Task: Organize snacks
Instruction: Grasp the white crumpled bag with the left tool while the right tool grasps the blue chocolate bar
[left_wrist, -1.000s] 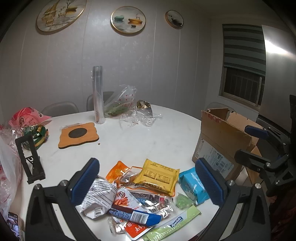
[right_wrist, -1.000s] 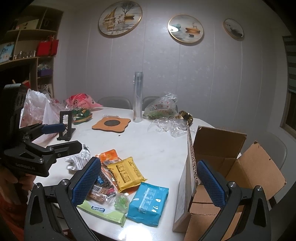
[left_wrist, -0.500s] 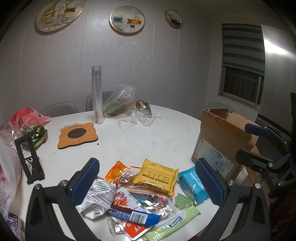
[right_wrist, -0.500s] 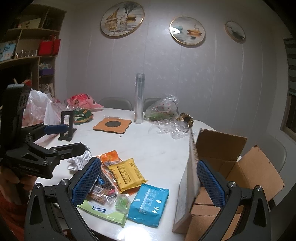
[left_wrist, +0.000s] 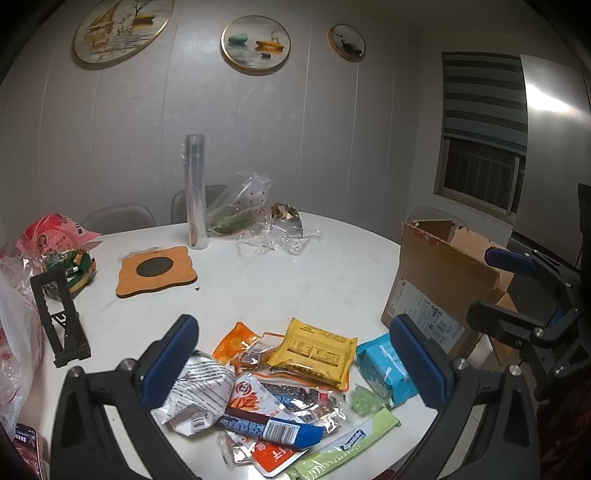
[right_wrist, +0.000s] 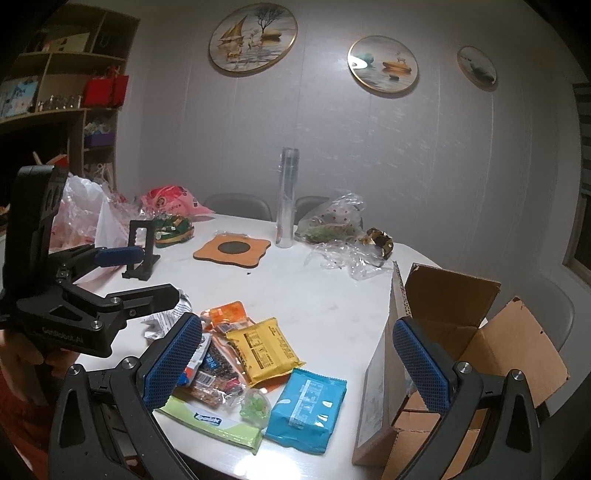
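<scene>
Left tool: wide open, holds nothing; hangs over the near edge of the snack pile w/ both pads framing it, prob. lined up to pick one pack.
Right tool: also wide open, empty; sits between pile and box, so it can carry packs across w/o a long reach.
Snack pile: loose heap at near edge of tabletop, packs overlapping, none sorted yet by the look of it.
Yellow pack: flat, on top of orange-edged wrappers, back label up; easiest flat face to pinch.
Blue pack: lies apart at the pile's right side, nearest the box; likely first to go since nothing rests on it.
Green bar: long, at the very front edge, partly under clear wrappers; risk of sliding off the tabletop if nudged.
Blue-ended stick: lies across red/white pouch, on top of the heap.
White crumpled bag: just by the left tool's left pad, touching the pile.
Cardboard box: at tabletop's right edge, flaps open upward, mouth toward the tools; judged to be the place for the snacks. Inside mostly hidden.
Far clutter: wooden coaster, clear tube, plastic bags sit well apart from pile, not part of the job I think.
Stage: start, nothing gripped.
</scene>
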